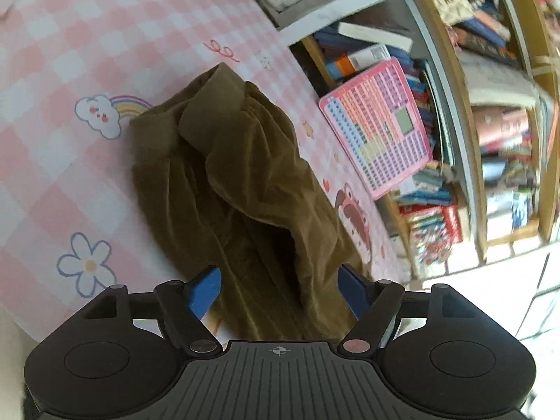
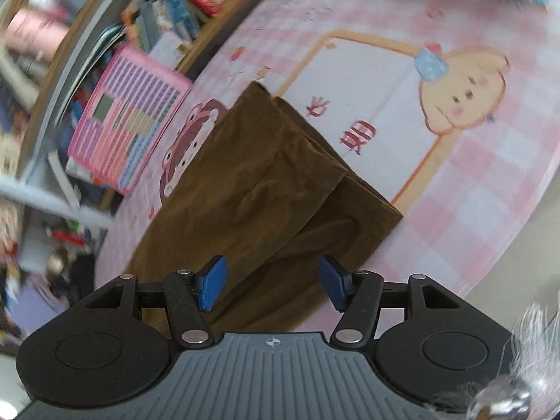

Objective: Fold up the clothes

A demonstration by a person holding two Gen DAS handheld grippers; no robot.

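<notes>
A brown velvety garment (image 1: 231, 182) lies crumpled on a pink checked sheet (image 1: 70, 70), its waistband end bunched at the far side. My left gripper (image 1: 280, 292) hovers open over its near end, blue pads wide apart with cloth showing between them but not pinched. In the right wrist view the same brown garment (image 2: 266, 189) shows flat folded legs with straight edges. My right gripper (image 2: 273, 285) is open just above its near part, holding nothing.
The pink sheet (image 2: 472, 182) carries cartoon prints. A bookshelf (image 1: 490, 122) full of books runs along the bed's edge, with a pink chart board (image 1: 378, 122) leaning against it, also seen as the pink board (image 2: 126, 119). A fluffy white sleeve (image 2: 532, 367) shows at lower right.
</notes>
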